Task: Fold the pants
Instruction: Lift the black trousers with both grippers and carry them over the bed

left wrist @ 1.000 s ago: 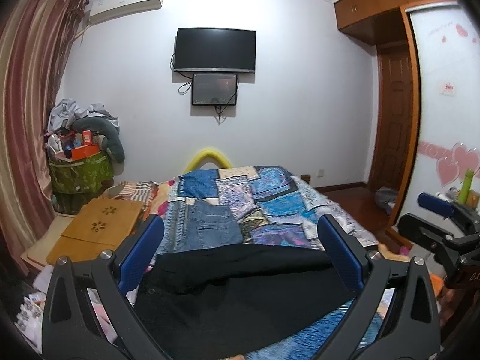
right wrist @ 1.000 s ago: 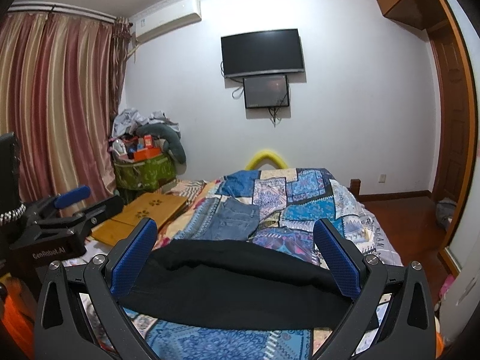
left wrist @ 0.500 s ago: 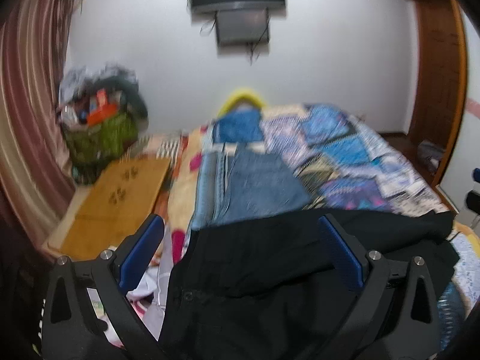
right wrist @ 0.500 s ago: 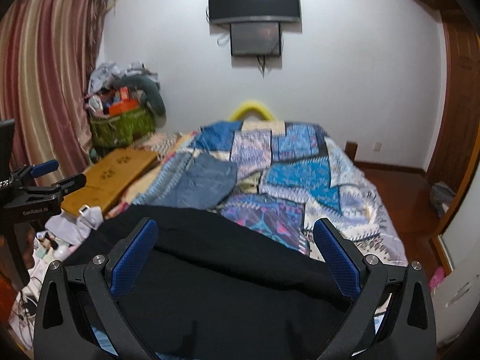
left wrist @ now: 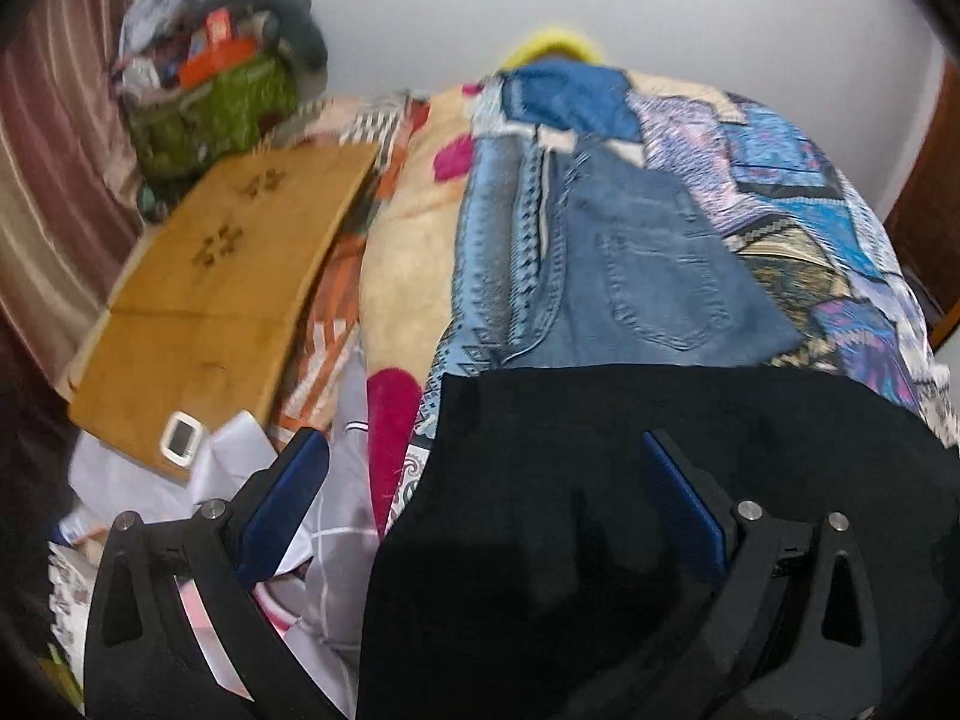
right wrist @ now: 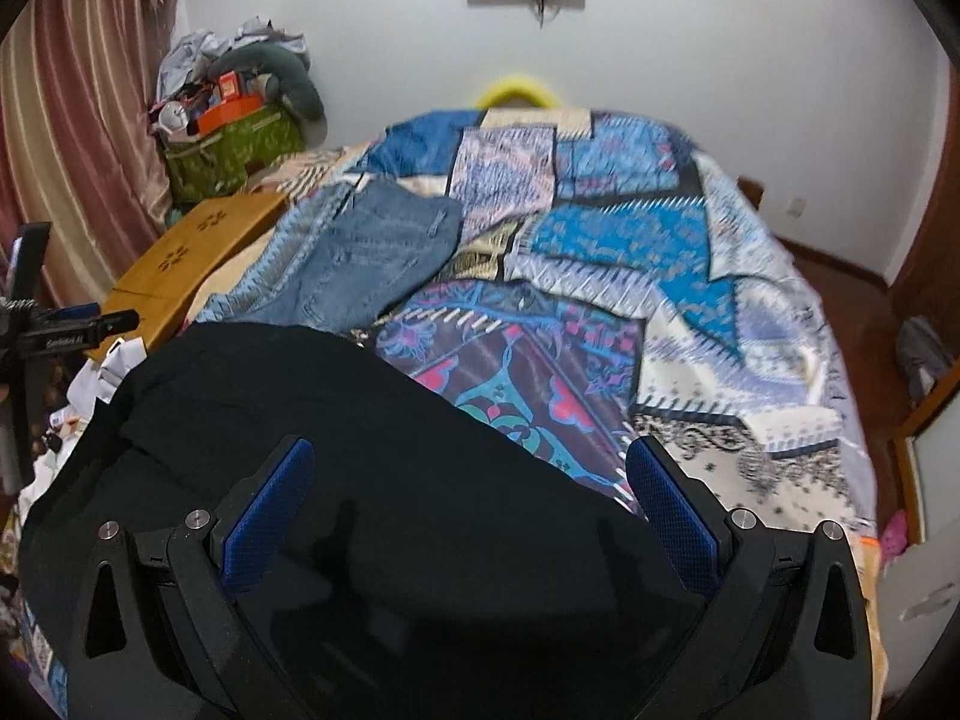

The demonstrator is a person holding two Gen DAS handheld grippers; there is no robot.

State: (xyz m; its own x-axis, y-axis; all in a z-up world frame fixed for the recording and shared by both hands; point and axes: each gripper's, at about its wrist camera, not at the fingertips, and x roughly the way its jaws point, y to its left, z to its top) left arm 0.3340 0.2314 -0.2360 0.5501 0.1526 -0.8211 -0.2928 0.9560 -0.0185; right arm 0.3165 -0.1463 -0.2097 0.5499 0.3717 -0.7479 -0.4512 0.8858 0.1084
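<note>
Pants (left wrist: pixel 630 480), black, lie crosswise on the bed (right wrist: pixel 750 312), directly under both tongs. Left tongs (left wrist: pixel 480 498) and right tongs (right wrist: pixel 465 498) gape wide, holding nothing; neither looks nearer.

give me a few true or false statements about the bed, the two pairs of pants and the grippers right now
1. Both grippers, left and right, have their jaws wide open. True.
2. The black pants lie at the near end of the bed. True.
3. The jeans lie on top of the black pants. False: they lie on the quilt, farther away.
4. The bed has a plain white sheet. False: a patchwork quilt covers it.
5. A wooden board lies left of the bed. True.
</note>
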